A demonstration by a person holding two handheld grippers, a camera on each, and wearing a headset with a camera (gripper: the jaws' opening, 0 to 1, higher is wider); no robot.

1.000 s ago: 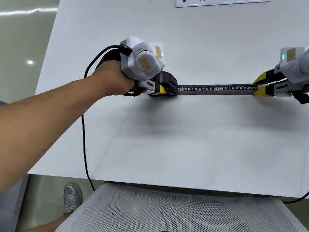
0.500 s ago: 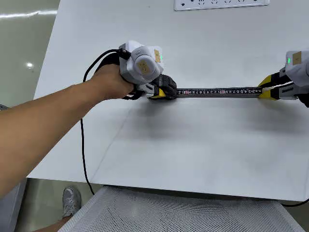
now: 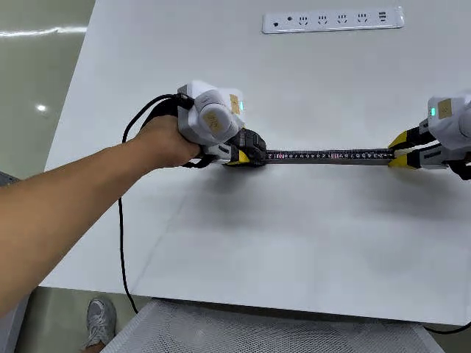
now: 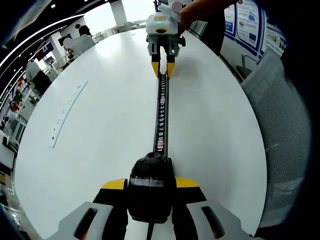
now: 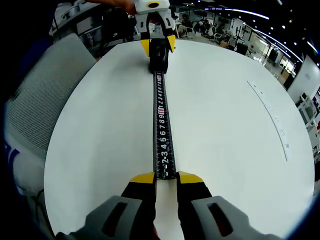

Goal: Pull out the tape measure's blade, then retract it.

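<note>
A black and yellow tape measure case [image 3: 252, 142] sits on the white table [image 3: 294, 235], and my left gripper [image 3: 239, 153] is shut on it. Its blade [image 3: 331, 155] lies drawn out to the right along the tabletop. My right gripper [image 3: 399, 149] is shut on the blade's end. In the left gripper view the case [image 4: 151, 187] sits between my jaws, and the blade [image 4: 161, 115] runs ahead to the right gripper [image 4: 162, 70]. In the right gripper view my right gripper [image 5: 166, 179] pinches the blade [image 5: 162, 125], which leads to the case [image 5: 159, 52].
A white power strip [image 3: 333, 20] lies at the table's far side. A black cable [image 3: 121, 220] hangs from the left gripper over the near table edge. A grey mesh chair seat [image 3: 257, 331] stands below the near edge. People stand in the room beyond the table.
The head view has tilted, bringing the power strip fully into the picture. The blade's span between the two grippers looks about the same.
</note>
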